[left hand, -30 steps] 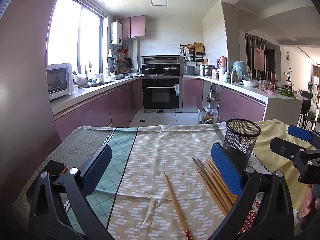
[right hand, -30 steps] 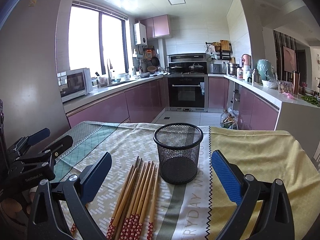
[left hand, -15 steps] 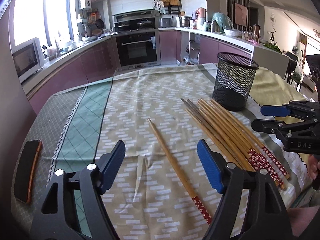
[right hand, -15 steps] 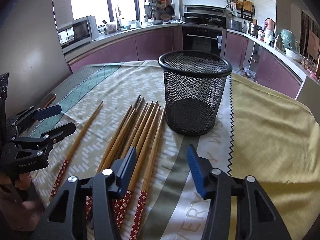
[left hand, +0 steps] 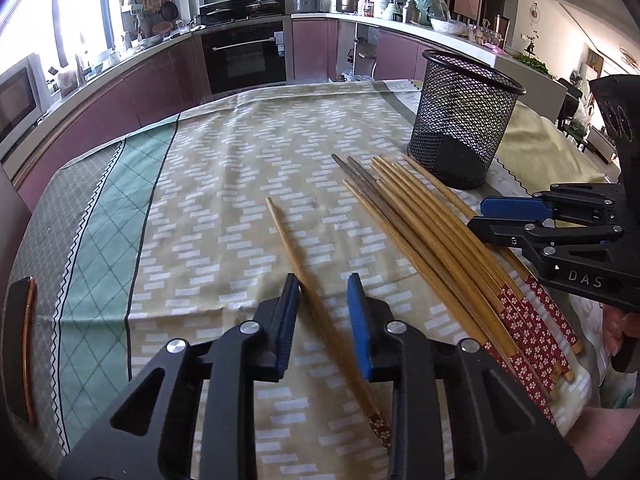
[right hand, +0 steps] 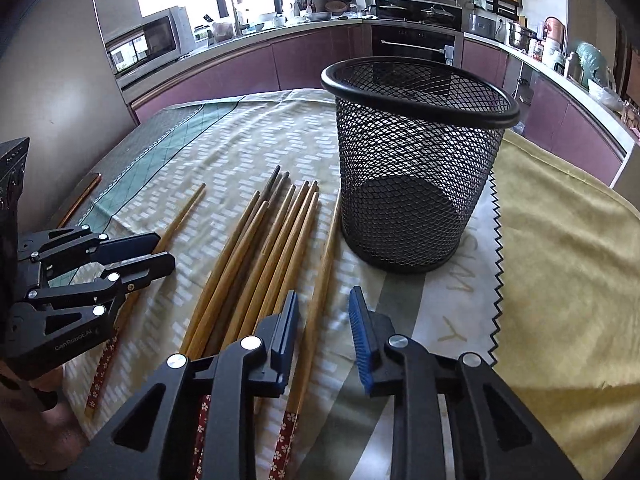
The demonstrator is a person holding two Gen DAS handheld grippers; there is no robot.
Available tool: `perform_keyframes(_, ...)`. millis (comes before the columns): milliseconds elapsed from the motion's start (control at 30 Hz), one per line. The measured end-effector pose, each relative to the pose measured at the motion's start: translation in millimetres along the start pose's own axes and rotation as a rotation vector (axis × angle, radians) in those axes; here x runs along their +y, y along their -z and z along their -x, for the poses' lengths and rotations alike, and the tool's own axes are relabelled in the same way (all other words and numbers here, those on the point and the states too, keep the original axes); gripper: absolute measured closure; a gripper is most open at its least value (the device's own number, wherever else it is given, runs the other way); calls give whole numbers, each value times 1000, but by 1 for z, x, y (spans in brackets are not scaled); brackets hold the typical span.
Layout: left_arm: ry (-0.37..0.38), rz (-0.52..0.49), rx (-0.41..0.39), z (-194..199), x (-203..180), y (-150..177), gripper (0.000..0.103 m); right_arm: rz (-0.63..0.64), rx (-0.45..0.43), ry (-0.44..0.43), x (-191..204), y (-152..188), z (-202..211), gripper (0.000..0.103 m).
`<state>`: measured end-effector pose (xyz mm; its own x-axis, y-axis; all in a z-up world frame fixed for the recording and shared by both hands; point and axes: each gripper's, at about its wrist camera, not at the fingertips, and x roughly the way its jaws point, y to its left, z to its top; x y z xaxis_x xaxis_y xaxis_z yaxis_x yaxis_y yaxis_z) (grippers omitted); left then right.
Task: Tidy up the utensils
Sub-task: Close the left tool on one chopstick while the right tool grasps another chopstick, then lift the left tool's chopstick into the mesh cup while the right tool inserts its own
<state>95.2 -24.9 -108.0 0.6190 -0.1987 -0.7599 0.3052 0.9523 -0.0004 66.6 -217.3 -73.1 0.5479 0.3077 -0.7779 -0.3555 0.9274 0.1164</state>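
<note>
Two grippers, jaws just closing but not yet gripping. The left gripper (left hand: 323, 286) straddles the lone chopstick (left hand: 298, 266) — lengthwise between its jaws; the right gripper (right hand: 323, 306) straddles the bundle's outermost chopstick (right hand: 320, 288) likewise.

Table (left hand: 224, 152) under patterned cloth (left hand: 248, 184), with chopsticks (left hand: 440, 240), mesh basket (left hand: 460, 120), dark flat object (left hand: 18, 344) at left edge.

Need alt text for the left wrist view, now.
The left claw straddles a lone chopstick on a patterned tablecloth, its jaws just closing but not yet pressing. To the right lie a bundle of chopsticks, an empty black mesh cup and the right claw.
</note>
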Motion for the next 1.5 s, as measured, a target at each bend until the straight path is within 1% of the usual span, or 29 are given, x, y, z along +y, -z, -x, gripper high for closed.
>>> perform_keyframes(33, 7, 4, 3, -3, 0, -3, 88, -4, -1, -1, -1, -2, -2, 80)
perform_keyframes(67, 11, 7, 4, -5, -1, -4, 91, -12, -2, -2, -2, -2, -2, 88)
perform_keyframes(133, 11, 10, 5, -7, -3, -7, 93, -29, 3, -34, -5, -2, -2, 96)
perform_keyframes(233, 25, 28, 8, -5, -1, -8, 95, -52, -6, -56, -9, -2, 1, 97)
perform_keyframes(367, 49, 33, 0, 2, 0, -10, 96, -47, -50, -85, -8, -2, 16, 97)
perform_keyframes(500, 112, 30, -34, 23, 3, -15, 96, -31, -114, -130, -7, -4, 41, 97)
perform_keyframes(700, 205, 27, -127, 63, 8, -35, 96, -37, -228, -166, -13, -18, 78, 97)
perform_keyframes(967, 312, 25, -266, 121, 10, -66, 96, -31, -357, -168, -22, -35, 112, 97)
perform_keyframes(1233, 361, 28, -420, 162, 4, -117, 96, 0, -471, -161, -35, -66, 147, 97)
perform_keyframes(1400, 376, 26, -474, 176, -7, -155, 96, -3, -520, -145, -47, -86, 163, 97)
perform_keyframes(1500, 383, 21, -499, 179, -16, -175, 96, -3, -547, -117, -55, -96, 169, 97)
